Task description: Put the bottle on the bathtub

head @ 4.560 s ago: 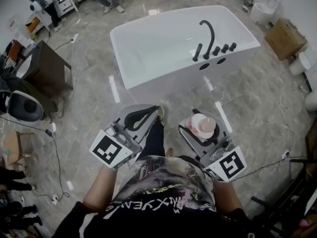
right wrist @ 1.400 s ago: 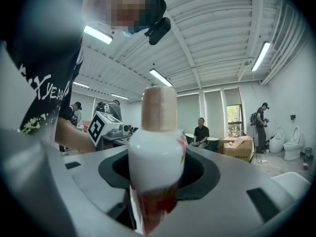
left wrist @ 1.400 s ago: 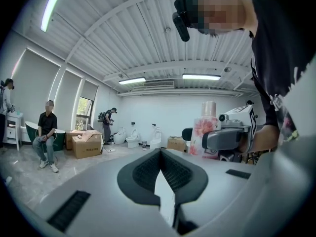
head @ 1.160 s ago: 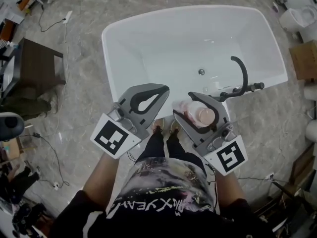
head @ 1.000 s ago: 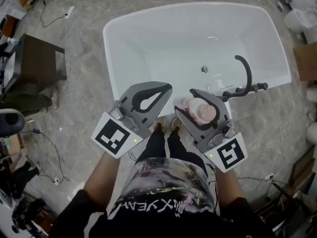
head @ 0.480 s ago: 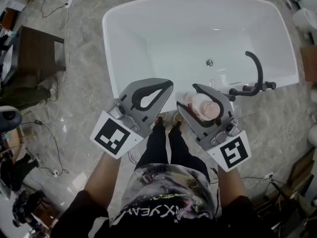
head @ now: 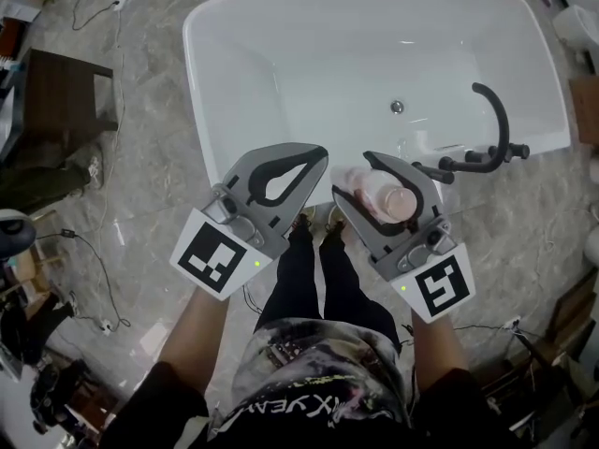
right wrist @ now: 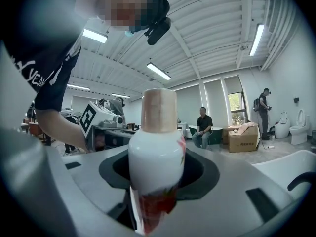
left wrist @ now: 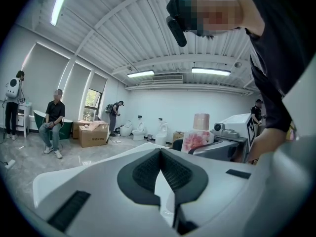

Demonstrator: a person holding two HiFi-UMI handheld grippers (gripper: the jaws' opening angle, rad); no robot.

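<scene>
A white bottle (head: 376, 193) with a pink cap and red flower print stands upright in my right gripper (head: 386, 204), which is shut on it; the right gripper view shows the bottle (right wrist: 157, 157) close up between the jaws. My left gripper (head: 276, 183) is shut with nothing in it, its jaws (left wrist: 160, 174) pressed together. Both grippers hover over the near rim of the white bathtub (head: 257, 26). A black curved faucet (head: 487, 134) stands on the tub's right rim. In the left gripper view the bottle (left wrist: 197, 135) shows to the right.
A dark wooden table (head: 56, 92) stands left of the tub on the grey marble floor (head: 140, 213). Cables (head: 89, 251) trail on the floor at left. Cardboard boxes (left wrist: 91, 132) and toilets (left wrist: 133, 129) line the far room; several people are about.
The view has moved closer over the tub across the frames. Both grippers now hang above its near rim, and the right one keeps its hold on the bottle.
</scene>
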